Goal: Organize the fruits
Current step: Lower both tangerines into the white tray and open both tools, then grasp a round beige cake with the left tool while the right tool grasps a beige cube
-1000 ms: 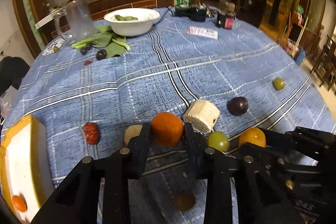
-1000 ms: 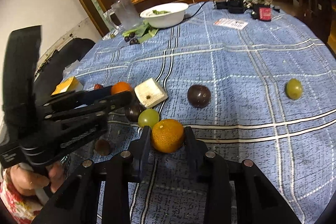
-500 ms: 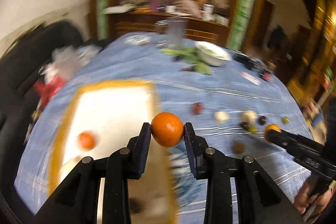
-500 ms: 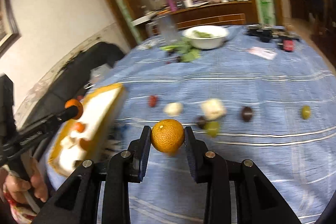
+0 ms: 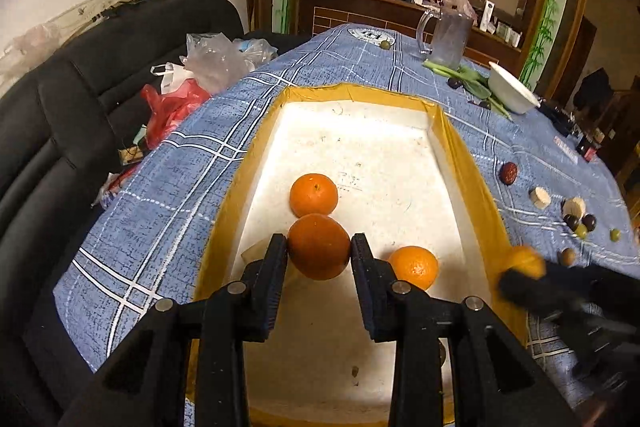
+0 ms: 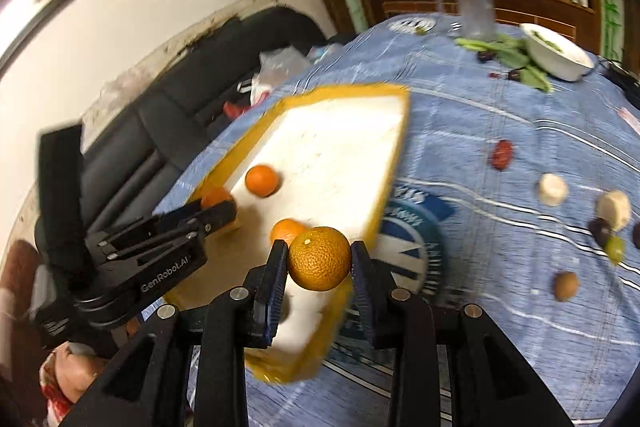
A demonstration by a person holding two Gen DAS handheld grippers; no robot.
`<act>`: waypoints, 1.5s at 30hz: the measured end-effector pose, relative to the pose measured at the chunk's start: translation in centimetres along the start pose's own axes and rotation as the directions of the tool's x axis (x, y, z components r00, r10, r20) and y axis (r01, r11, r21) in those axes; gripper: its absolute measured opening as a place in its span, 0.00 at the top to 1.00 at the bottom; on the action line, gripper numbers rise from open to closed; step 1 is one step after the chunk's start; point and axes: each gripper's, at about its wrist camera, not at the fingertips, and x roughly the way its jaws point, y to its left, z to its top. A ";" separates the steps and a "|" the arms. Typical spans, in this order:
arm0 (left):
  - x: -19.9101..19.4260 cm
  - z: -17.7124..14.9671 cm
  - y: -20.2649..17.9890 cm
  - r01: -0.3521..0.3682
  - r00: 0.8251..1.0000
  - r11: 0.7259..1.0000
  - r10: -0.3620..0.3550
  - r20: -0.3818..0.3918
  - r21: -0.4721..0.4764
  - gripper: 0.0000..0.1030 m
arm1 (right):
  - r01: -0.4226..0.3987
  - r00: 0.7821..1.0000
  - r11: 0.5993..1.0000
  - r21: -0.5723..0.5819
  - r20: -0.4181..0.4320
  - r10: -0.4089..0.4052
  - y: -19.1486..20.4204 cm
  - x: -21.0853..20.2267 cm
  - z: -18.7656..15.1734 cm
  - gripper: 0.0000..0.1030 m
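Note:
My left gripper (image 5: 319, 249) is shut on an orange (image 5: 319, 246) and holds it over the white foam tray with yellow taped rim (image 5: 460, 147). Two more oranges lie in the tray, one behind (image 5: 313, 195) and one to the right (image 5: 413, 267). My right gripper (image 6: 319, 257) is shut on a yellower orange (image 6: 319, 257), above the tray's near right rim (image 6: 390, 195). The right gripper also shows blurred at the right of the left wrist view (image 5: 520, 269). The left gripper shows in the right wrist view (image 6: 218, 209), over the tray's left side.
Loose fruits lie on the blue plaid tablecloth right of the tray: a red date (image 5: 508, 173), pale chunks (image 5: 540, 197), dark plums and green grapes (image 5: 580, 225). A white bowl (image 5: 512, 93), greens and a glass jug (image 5: 448, 37) stand far back. A black sofa (image 5: 60, 115) holds plastic bags left.
Both grippers have swung left from the loose fruits to the tray, each carrying its orange. The left one now hangs over the tray's inside; the right one has reached its rim.

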 end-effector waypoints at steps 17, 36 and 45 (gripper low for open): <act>-1.9 0.7 0.5 0.156 0.988 0.980 -0.156 0.012 -0.126 0.39 | 0.068 0.998 0.996 -0.053 0.022 -0.066 1.7 -0.2 -1.1 0.48; -2.2 -0.5 -13.1 0.352 0.934 0.930 -0.342 -0.106 0.107 0.31 | 0.311 0.929 0.898 0.311 0.099 -0.357 -18.0 -11.5 -3.9 0.47; 2.9 2.7 -20.0 0.344 0.931 0.930 -0.321 -0.171 0.127 0.31 | 0.323 0.931 0.907 0.271 0.081 -0.356 -20.7 -6.9 0.2 0.47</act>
